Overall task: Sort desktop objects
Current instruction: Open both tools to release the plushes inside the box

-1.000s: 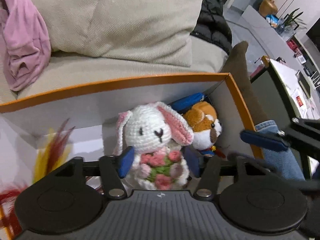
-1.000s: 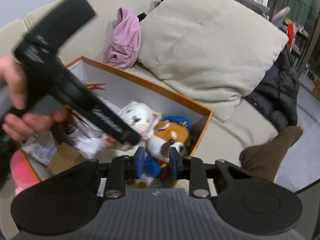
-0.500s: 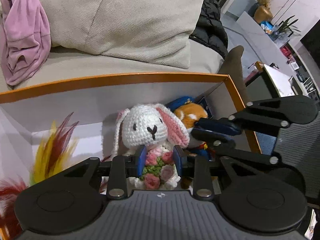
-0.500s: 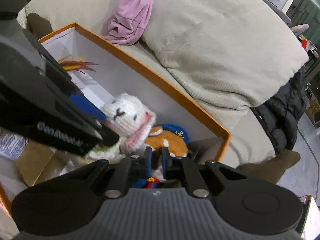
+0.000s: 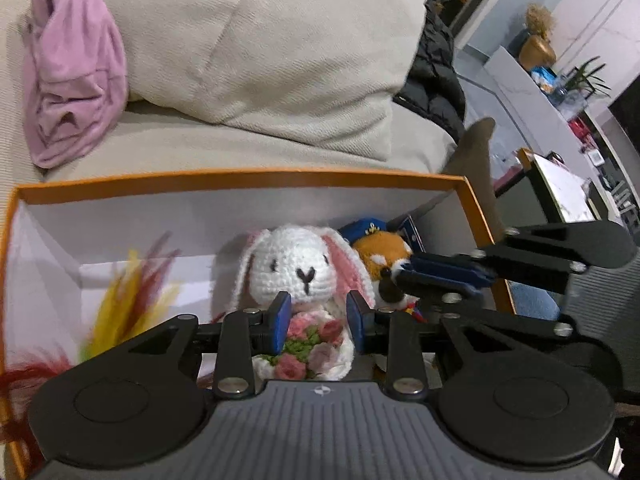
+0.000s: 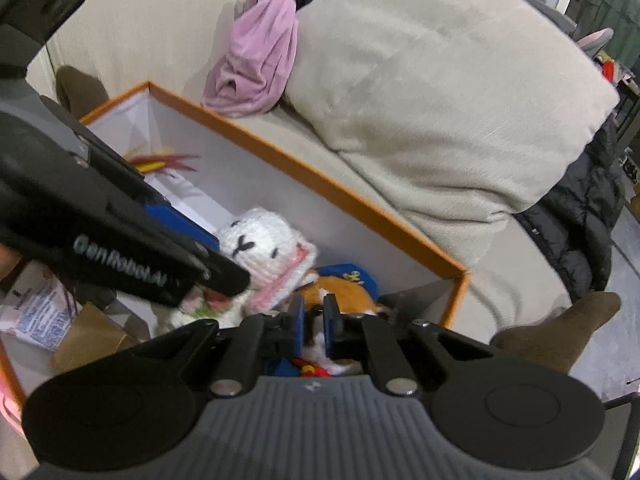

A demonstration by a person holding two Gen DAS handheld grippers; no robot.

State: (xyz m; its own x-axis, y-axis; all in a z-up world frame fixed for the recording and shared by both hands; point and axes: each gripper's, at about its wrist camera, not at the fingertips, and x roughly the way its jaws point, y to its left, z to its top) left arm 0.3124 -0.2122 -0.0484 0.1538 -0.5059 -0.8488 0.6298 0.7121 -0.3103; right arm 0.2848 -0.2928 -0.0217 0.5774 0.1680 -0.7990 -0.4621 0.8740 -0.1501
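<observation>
A white crochet bunny [image 5: 298, 266] with a pink flower bouquet sits in an orange-rimmed white box [image 5: 240, 178] on a sofa. My left gripper [image 5: 319, 322] is shut on the bunny's body, its blue pads pressing the bouquet. Beside it on the right lies an orange-and-white plush dog [image 5: 380, 252] with a blue cap. My right gripper [image 6: 312, 326] is shut on the plush dog [image 6: 348, 296], pinching its head. The bunny [image 6: 260, 244] and the box rim [image 6: 320, 184] also show in the right wrist view, with the left gripper's body crossing in front.
Red and yellow feathers [image 5: 132, 300] lie at the box's left. A printed packet [image 6: 36, 312] and brown paper [image 6: 92, 340] lie in the box. A beige cushion [image 5: 260, 48], a pink cloth [image 5: 72, 72] and a black jacket [image 5: 436, 80] lie behind on the sofa.
Both grippers closed, the left on the bunny and the right on the plush dog. The right gripper moved in from the right onto the dog's head.
</observation>
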